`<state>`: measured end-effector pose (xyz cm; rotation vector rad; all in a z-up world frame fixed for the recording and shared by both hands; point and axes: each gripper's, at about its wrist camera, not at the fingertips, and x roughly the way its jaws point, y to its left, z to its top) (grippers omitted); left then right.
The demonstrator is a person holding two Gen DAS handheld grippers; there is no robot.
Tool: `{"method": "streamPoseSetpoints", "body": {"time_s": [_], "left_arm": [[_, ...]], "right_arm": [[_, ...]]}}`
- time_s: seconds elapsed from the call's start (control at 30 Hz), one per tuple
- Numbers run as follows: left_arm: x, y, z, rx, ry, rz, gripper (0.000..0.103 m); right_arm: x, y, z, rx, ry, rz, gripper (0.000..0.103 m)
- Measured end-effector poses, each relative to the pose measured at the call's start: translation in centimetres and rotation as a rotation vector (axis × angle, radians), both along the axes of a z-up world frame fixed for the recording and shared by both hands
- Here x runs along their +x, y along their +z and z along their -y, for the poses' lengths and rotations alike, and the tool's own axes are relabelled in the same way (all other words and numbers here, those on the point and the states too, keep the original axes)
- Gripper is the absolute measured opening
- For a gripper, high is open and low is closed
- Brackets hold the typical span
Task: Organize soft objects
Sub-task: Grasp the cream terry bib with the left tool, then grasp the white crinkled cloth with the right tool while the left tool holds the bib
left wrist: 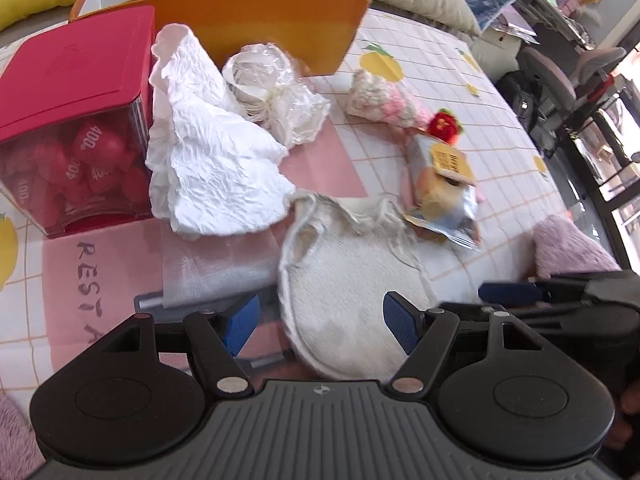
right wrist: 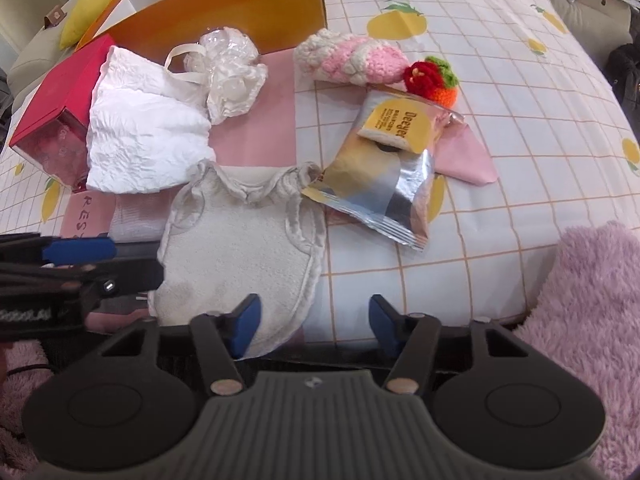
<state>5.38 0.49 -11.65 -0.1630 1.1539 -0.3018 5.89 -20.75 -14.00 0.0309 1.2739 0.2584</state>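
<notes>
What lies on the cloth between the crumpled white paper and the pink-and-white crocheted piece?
A clear plastic bag tied with a cream ribbon, partly on the pink sheet, lies between the white paper and the crocheted piece. Both wrist views show it.

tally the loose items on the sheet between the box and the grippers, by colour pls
White or cream: 3 (crumpled white cloth, clear-wrapped bundle, cream terry bib)
Pink and white: 1 (crochet piece)
Red, orange and green: 1 (crochet fruit)
Yellow and silver: 1 (snack packet)
Total: 6

The white terry bib's [right wrist: 240,248] near edge hides behind the right claw [right wrist: 314,326] — the snack packet [left wrist: 448,192] blurs.
</notes>
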Motion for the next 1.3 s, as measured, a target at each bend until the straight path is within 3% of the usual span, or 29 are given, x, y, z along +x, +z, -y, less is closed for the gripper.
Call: {"method": "streamPoseSetpoints", "body": {"time_s": [0.07, 0.13, 0.33, 0.57, 0.7, 0.9, 0.97, 1.0, 1.03, 1.17, 1.3], "left_arm": [[0.5, -0.8, 0.0, 0.012, 0.013, 0.011, 0.083], [0.9, -1.5, 0.0, -0.013, 0.010, 0.008, 0.083], [1.6, -3.4, 0.7, -0.034, 0.003, -0.044, 0.083], [2.6, -3.8, 1.6, -0.137, 0.020, -0.106, 0.082], [2.8, -3.5, 2.9, -0.159, -0.002, -0.119, 0.060], [3.3, -4.0, 4.5, -0.110, 0.007, -0.141, 0.056], [3.4, -3.9, 5.2, -0.068, -0.001, -0.130, 0.039], [3.4, -3.9, 5.4, -0.034, -0.004, -0.122, 0.023], [3.3, -3.9, 5.4, -0.006, -0.014, -0.114, 0.015], [2.4, -3.5, 4.4, 0.004, -0.010, -0.087, 0.010], [1.2, -1.0, 2.7, -0.031, 0.001, -0.036, 0.009]], "right_arm": [[0.3, -0.4, 0.1, 0.017, -0.010, -0.010, 0.025], [0.8, -0.8, 0.5, 0.040, -0.042, -0.022, 0.019], [2.0, -2.2, 1.1, 0.092, -0.096, -0.083, 0.017], [2.4, -3.3, 0.5, 0.118, -0.096, -0.130, 0.015], [2.3, -3.2, 0.3, 0.117, -0.088, -0.128, 0.015], [2.4, -3.2, -0.1, 0.109, -0.074, -0.123, 0.015], [2.4, -3.3, -0.2, 0.106, -0.069, -0.122, 0.015], [2.4, -3.3, -0.2, 0.104, -0.069, -0.121, 0.015], [2.4, -3.3, -0.1, 0.101, -0.069, -0.121, 0.015], [2.3, -3.0, 0.1, 0.108, -0.080, -0.114, 0.015], [1.8, -1.9, -0.3, 0.112, -0.044, -0.068, 0.018]]}}
